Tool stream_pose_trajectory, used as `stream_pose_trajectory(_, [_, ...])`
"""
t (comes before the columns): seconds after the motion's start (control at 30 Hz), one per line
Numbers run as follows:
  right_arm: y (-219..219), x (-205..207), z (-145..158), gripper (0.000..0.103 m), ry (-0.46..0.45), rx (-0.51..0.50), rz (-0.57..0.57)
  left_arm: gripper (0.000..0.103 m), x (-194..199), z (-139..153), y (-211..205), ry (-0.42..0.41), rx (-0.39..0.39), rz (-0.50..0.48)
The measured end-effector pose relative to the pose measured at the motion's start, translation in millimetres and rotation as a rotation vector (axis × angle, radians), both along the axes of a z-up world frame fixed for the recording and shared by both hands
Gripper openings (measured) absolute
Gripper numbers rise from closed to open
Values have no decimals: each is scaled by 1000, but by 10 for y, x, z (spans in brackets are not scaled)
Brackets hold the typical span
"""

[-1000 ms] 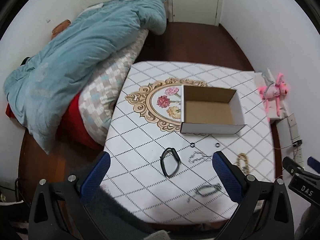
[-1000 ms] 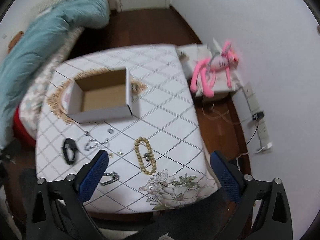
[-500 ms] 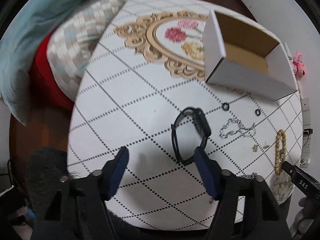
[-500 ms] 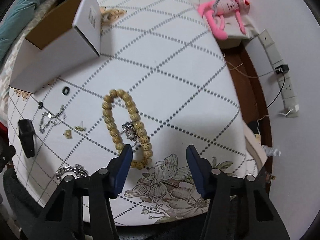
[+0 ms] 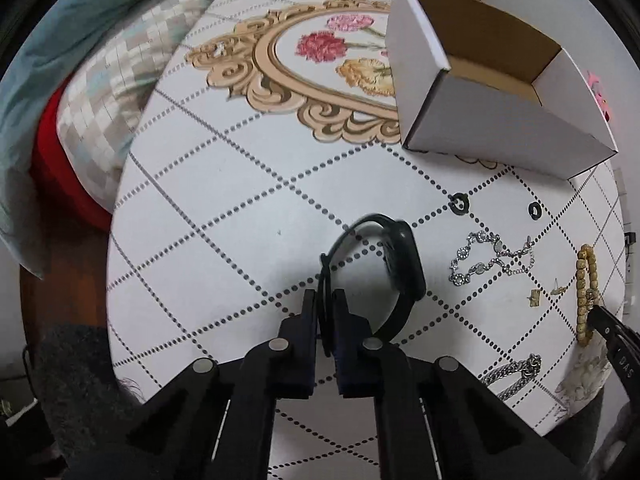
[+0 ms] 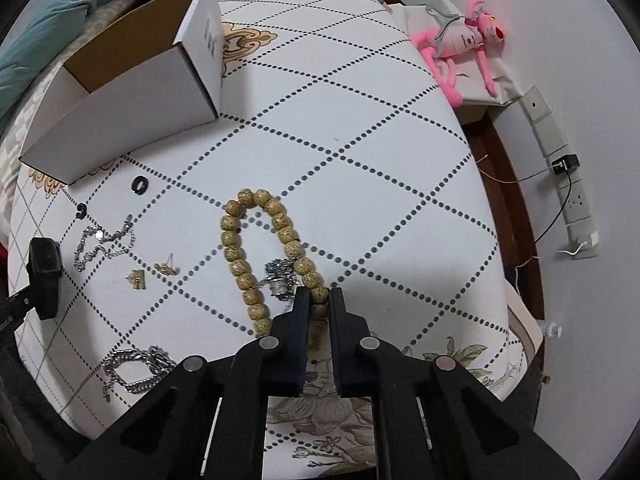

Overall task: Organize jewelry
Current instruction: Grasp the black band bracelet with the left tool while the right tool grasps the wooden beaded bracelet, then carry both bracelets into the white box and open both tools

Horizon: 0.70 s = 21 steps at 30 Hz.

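- Left wrist view: the left gripper [image 5: 325, 300] has its jaws drawn narrow, pinching the strap of the black watch [image 5: 384, 268], which lies on the table [image 5: 208, 216] in front of the fingers.
- Same view: the open white cardboard box [image 5: 492, 120] stands at the far right of the table. Two small black rings [image 5: 459, 203] lie between it and the watch.
- Same view: a silver chain bracelet [image 5: 490, 258] lies to the right of the watch. The wooden bead bracelet [image 5: 585, 280] sits at the right edge, with the right gripper's tip upon it.
- Right wrist view: the right gripper [image 6: 319, 300] is closed narrow on the near end of the wooden bead bracelet [image 6: 240, 248], which rests on the table [image 6: 380, 160]. A small silver piece [image 6: 280, 280] lies inside the bead loop, just beside the left finger.
- Same view: gold earrings [image 6: 152, 274] and the silver chain bracelet [image 6: 104, 242] lie to the left. A heavier silver chain [image 6: 134, 366] lies near the front edge. The box [image 6: 132, 96] stands far left.
- Same view: a pink plush toy [image 6: 460, 48] lies beyond the table.
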State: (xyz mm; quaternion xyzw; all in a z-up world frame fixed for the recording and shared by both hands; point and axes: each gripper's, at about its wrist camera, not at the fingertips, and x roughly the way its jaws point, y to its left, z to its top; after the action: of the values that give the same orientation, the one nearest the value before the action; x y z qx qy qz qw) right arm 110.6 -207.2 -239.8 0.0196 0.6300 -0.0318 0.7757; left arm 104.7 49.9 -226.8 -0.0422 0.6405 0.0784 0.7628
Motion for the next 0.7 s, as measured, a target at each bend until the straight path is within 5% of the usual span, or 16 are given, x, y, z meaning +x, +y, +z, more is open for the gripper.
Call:
stream_pose_trajectory(0.43, [58, -35, 559, 9, -97, 265, 17, 3, -62, 604, -130, -107, -36, -16])
stream_pose_trajectory(0.7, [111, 264, 1266, 9, -220, 349, 93, 3, 464, 975, -204, -162, -104, -28])
